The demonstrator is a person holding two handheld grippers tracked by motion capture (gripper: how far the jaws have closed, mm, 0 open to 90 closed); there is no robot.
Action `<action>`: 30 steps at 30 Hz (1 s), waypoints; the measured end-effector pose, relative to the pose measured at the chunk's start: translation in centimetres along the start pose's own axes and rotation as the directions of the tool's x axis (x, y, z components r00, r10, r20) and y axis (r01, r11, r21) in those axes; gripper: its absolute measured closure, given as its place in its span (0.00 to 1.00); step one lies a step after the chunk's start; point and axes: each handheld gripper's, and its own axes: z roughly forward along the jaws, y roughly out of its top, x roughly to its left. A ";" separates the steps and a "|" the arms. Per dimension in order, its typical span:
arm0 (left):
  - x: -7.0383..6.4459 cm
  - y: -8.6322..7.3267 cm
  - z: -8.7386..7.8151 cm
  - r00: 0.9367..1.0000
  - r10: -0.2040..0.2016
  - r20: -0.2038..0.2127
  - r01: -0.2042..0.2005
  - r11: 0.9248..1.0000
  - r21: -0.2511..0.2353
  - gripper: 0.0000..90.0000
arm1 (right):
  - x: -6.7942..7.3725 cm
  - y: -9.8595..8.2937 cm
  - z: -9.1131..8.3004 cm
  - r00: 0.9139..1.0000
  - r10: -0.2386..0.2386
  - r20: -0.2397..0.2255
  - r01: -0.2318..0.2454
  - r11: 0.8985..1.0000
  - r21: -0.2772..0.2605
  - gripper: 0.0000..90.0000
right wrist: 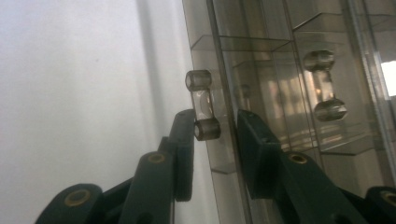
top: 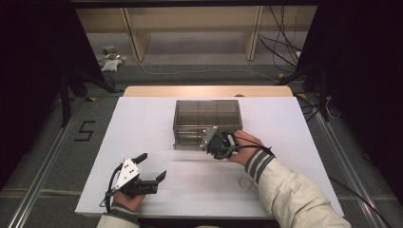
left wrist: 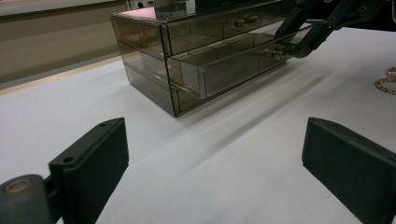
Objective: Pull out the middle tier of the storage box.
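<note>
Drawer operation on the smoked-plastic drawer cabinet is at an early stage. The cabinet stands on the white counter, toward its far middle. The lower drawer projects slightly from the cabinet front; judged from this, the pull is begun but not complete, though a closing push cannot be ruled out. The right gripper is at the cabinet's front face, jaws narrowly parted on either side of the lower drawer's clear handle; a firm clamp on it cannot be confirmed. The upper drawer sits flush. The left gripper rests well in front and left of the cabinet, jaws wide apart, holding nothing. A gold chain lies right of the cabinet front.
</note>
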 end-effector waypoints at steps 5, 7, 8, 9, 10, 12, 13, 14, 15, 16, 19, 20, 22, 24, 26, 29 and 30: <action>0.0 0.0 0.0 1.000 0.001 0.002 -0.001 1.000 0.001 0.08 | 0.5 0.0 0.0 1.000 -0.006 -0.007 0.006 1.000 0.006 0.77; 0.0 0.0 0.0 1.000 0.002 0.002 -0.002 1.000 0.002 0.08 | 0.6 0.0 -0.1 1.000 -0.007 -0.013 0.007 1.000 0.007 0.77; 0.0 0.0 0.0 1.000 0.000 0.003 0.000 1.000 0.001 0.08 | 0.7 0.0 -0.1 1.000 -0.009 -0.015 0.009 1.000 0.007 0.77; 0.0 0.0 0.0 1.000 0.001 0.001 -0.001 1.000 0.001 0.08 | 0.8 -0.1 -0.1 1.000 -0.011 -0.013 0.011 1.000 0.007 0.77; 0.0 0.0 0.0 1.000 0.001 0.001 -0.001 1.000 0.001 0.08 | 0.8 -0.1 -0.1 1.000 -0.011 -0.013 0.011 1.000 0.007 0.77; 0.0 0.0 0.0 1.000 0.001 0.001 -0.001 1.000 0.001 0.08 | 0.9 -0.1 -0.2 1.000 -0.011 -0.018 0.011 1.000 0.008 0.77; 0.0 0.0 0.0 1.000 0.001 0.001 -0.001 1.000 0.001 0.08 | 1.1 -0.1 -0.2 1.000 -0.005 -0.022 0.005 1.000 0.012 0.77; 0.0 0.0 0.0 1.000 0.001 0.001 -0.001 1.000 0.001 0.08 | 1.1 -0.1 -0.2 1.000 -0.005 -0.022 0.005 1.000 0.012 0.77; 0.0 0.0 0.0 1.000 0.001 0.002 -0.001 1.000 0.001 0.08 | 1.1 -0.3 -0.2 1.000 -0.009 -0.020 0.009 1.000 0.007 0.77; 0.0 0.0 0.0 1.000 0.001 0.001 -0.001 1.000 0.001 0.08 | 1.1 -0.3 -0.2 1.000 -0.009 -0.020 0.009 1.000 0.007 0.77; 0.0 0.0 0.0 1.000 0.002 0.002 -0.002 1.000 0.002 0.08 | 1.2 -0.4 -0.2 1.000 -0.003 -0.023 0.003 1.000 0.009 0.77; 0.0 0.0 0.0 1.000 0.001 0.002 -0.001 1.000 0.002 0.08 | 1.3 -0.4 -0.2 1.000 -0.008 -0.024 0.008 1.000 0.008 0.77; 0.0 0.0 0.0 1.000 0.001 0.002 -0.001 1.000 0.001 0.08 | 1.4 -0.4 -0.2 1.000 -0.010 -0.024 0.010 1.000 0.010 0.77; 0.0 0.0 0.0 1.000 0.002 0.000 -0.002 1.000 0.001 0.08 | 1.4 -0.4 -0.1 1.000 -0.010 -0.024 0.010 1.000 0.010 0.77; 0.0 0.0 0.0 1.000 0.001 0.001 -0.001 1.000 0.002 0.08 | 1.4 -0.4 -0.1 1.000 -0.009 -0.027 0.010 1.000 0.014 0.77; 0.0 0.0 0.0 1.000 0.003 0.000 -0.003 1.000 0.002 0.08 | 1.4 -0.4 -0.1 1.000 -0.013 -0.027 0.014 1.000 0.012 0.77; 0.0 0.0 0.0 1.000 0.003 0.000 -0.003 1.000 0.002 0.08 | 1.4 -0.4 -0.1 1.000 -0.012 -0.028 0.012 1.000 0.011 0.77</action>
